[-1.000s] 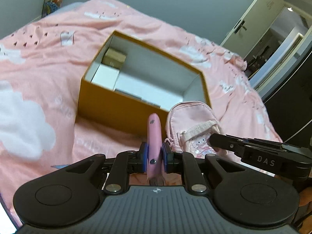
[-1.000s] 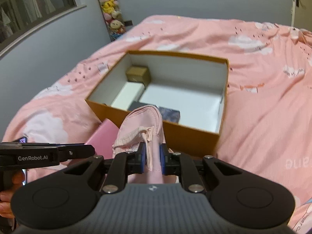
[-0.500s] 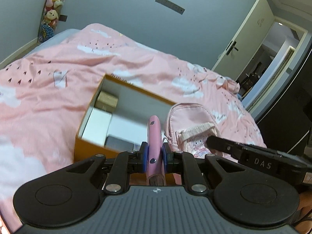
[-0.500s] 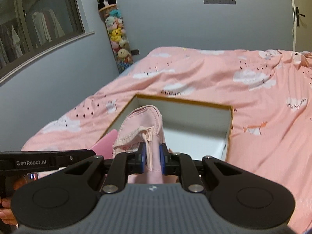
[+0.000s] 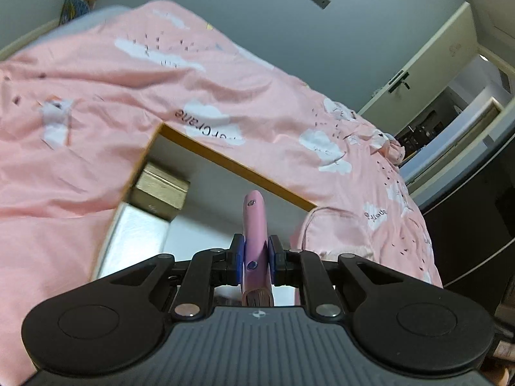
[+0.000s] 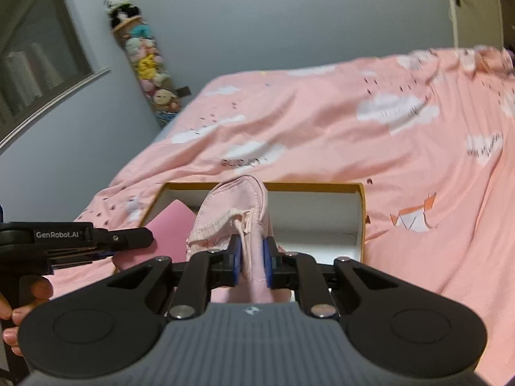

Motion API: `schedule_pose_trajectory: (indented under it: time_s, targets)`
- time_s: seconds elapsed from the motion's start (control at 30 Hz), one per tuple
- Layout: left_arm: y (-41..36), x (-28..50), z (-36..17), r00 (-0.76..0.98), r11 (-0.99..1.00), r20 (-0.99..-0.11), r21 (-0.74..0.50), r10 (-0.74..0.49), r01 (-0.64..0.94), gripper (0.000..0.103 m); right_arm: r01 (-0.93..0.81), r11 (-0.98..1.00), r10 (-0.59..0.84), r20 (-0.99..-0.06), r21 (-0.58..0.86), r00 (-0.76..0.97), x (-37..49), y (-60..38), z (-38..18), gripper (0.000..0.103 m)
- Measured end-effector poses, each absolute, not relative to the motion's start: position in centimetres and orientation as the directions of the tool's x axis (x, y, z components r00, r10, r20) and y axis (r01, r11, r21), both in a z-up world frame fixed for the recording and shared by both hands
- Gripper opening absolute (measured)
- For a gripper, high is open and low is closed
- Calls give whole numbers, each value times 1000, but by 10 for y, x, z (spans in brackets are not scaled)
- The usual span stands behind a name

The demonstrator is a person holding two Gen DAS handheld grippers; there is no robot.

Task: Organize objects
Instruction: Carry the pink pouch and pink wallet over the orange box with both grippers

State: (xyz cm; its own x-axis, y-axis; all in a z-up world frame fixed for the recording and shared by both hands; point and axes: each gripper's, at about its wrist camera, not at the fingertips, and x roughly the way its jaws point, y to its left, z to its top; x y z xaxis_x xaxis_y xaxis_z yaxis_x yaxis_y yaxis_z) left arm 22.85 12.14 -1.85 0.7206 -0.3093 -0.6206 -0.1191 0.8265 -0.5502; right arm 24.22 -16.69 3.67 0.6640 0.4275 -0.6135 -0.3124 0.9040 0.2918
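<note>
Pink flat case (image 5: 255, 225) clamped in left jaws, pale-pink fabric pouch (image 6: 238, 212) clamped in right, above orange box (image 6: 362, 212).

Pink case, pink backpack and open box on a bed.
The flat pink case (image 5: 255, 225) stands on edge above the orange, white-lined box (image 5: 231, 160); a small pink fabric backpack (image 6: 235, 212) is held upright beside it, over the box's near wall.
</note>
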Motion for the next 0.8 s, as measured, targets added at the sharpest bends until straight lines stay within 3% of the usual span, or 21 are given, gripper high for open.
schedule_pose_trajectory:
  time_s: [0.43,0.8]
  targets:
    - [122,290,-78,648,842,-716,-496,-259,-211,17,-200,926,374,-717,320,588,310,-157,-24,15]
    - [115,293,-85,559,928,-823,-278,-97,-249,19,-181,928,369,-735,326,568,320,-155,-36,15]
